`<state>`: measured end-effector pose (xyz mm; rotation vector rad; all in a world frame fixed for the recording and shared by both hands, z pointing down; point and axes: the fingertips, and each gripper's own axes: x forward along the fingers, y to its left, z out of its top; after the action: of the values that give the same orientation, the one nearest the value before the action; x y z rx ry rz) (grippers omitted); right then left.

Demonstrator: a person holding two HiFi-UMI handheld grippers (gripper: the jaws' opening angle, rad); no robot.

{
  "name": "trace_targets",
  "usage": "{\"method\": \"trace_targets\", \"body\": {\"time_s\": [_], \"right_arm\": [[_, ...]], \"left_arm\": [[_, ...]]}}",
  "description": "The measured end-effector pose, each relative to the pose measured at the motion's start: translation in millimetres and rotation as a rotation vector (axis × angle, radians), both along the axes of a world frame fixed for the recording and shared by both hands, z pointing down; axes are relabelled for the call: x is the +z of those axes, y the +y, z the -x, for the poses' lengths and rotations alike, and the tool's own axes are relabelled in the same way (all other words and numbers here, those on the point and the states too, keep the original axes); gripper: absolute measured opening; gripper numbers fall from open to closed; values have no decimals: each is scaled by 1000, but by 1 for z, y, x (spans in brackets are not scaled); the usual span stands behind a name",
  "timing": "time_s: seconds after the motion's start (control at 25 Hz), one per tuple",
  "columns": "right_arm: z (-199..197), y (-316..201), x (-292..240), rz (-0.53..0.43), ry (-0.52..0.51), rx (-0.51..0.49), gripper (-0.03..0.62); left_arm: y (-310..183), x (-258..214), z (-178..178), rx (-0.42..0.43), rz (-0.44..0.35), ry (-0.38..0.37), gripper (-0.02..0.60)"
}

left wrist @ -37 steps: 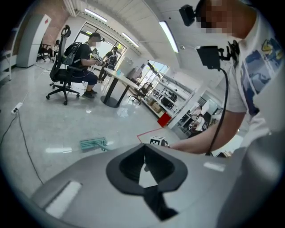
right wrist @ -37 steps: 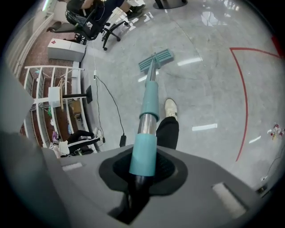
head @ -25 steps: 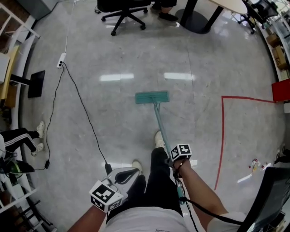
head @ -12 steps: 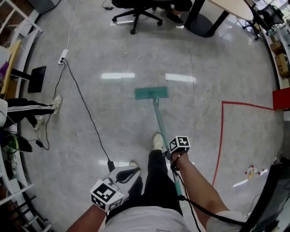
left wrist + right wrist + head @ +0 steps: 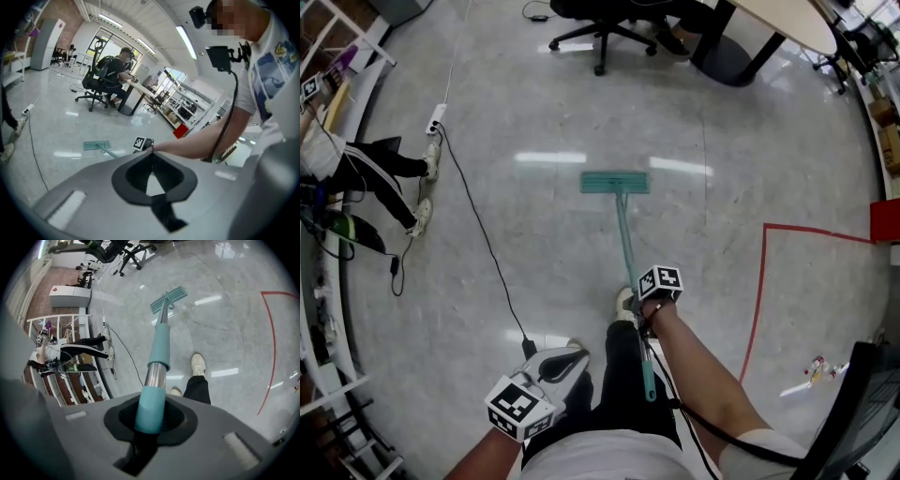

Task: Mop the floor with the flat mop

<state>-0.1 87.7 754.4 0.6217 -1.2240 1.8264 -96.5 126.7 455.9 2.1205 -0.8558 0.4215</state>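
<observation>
The flat mop has a teal head lying flat on the grey floor ahead of me, and its teal and metal handle runs back toward my body. My right gripper is shut on that handle partway up. In the right gripper view the handle rises from between the jaws of the right gripper to the mop head. My left gripper hangs low at my left hip, away from the mop. In its own view the left gripper is shut with nothing in it.
A black cable runs from a white power strip across the floor to my left. A person's legs stand at the far left by white railings. An office chair and a table base are ahead. Red tape marks the floor on the right.
My right gripper has slid forward with the handle, and the mop head has moved a little farther away. The person at the left has walked forward along the railing.
</observation>
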Motion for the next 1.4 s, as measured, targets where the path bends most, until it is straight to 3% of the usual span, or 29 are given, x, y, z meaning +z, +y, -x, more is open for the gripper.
{"method": "trace_targets", "body": {"time_s": [0.28, 0.8, 1.4], "right_arm": [[23, -53, 3, -21, -5, 7, 57], [17, -150, 14, -49, 13, -38, 57], [17, -207, 16, -58, -29, -28, 57]], "left_arm": [[-13, -5, 1, -52, 9, -7, 5], [-44, -5, -2, -169, 38, -25, 5], [-58, -5, -8, -181, 38, -37, 5]]}}
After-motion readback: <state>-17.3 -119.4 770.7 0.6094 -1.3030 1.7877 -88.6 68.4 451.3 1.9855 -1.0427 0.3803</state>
